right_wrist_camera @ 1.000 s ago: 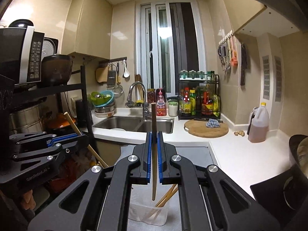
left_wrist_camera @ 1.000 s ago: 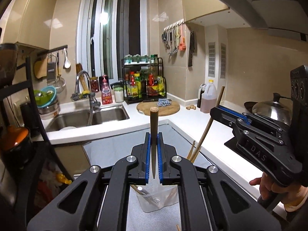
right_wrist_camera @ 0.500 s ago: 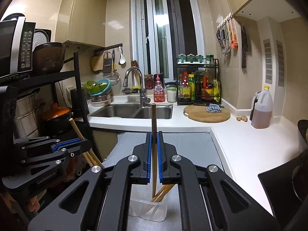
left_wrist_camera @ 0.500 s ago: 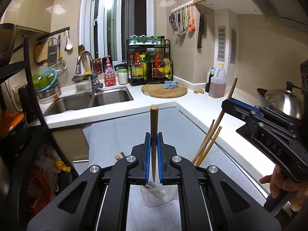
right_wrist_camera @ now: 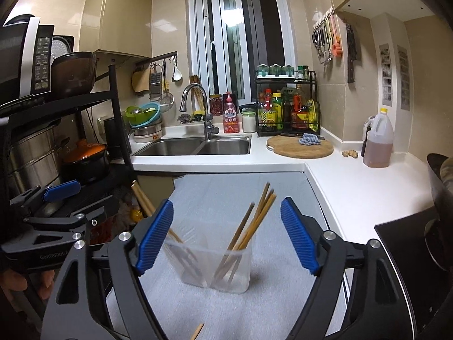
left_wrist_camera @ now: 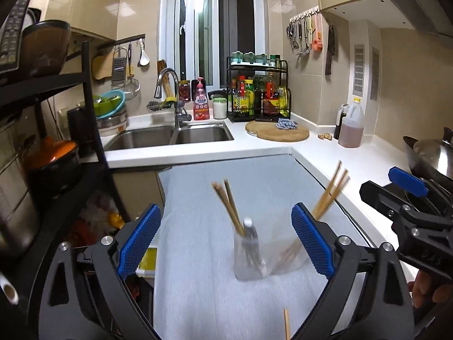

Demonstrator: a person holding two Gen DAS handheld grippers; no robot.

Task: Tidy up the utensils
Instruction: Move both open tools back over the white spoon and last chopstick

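A clear plastic holder (right_wrist_camera: 216, 266) stands on the grey mat (right_wrist_camera: 215, 198), also in the left wrist view (left_wrist_camera: 254, 257). Wooden chopsticks (right_wrist_camera: 249, 223) lean in its right half, and more chopsticks (left_wrist_camera: 229, 206) lean in its left half. My left gripper (left_wrist_camera: 226, 243) is open and empty above the holder. My right gripper (right_wrist_camera: 226, 238) is open and empty just above it too. A loose chopstick (right_wrist_camera: 197, 331) lies on the mat near me, also in the left wrist view (left_wrist_camera: 286, 324). The right gripper shows at the right edge of the left wrist view (left_wrist_camera: 407, 195).
A double sink (right_wrist_camera: 195, 146) with a tap sits behind the mat. A round cutting board (right_wrist_camera: 300, 147), a bottle rack (right_wrist_camera: 286, 110) and an oil jug (right_wrist_camera: 378, 138) stand on the white counter. A black shelf (right_wrist_camera: 85, 141) with pots is left. A wok (left_wrist_camera: 430, 153) is right.
Both grippers opened and let go of the chopsticks they held. Those chopsticks now stand in the holder. Both views tilted down toward the mat.
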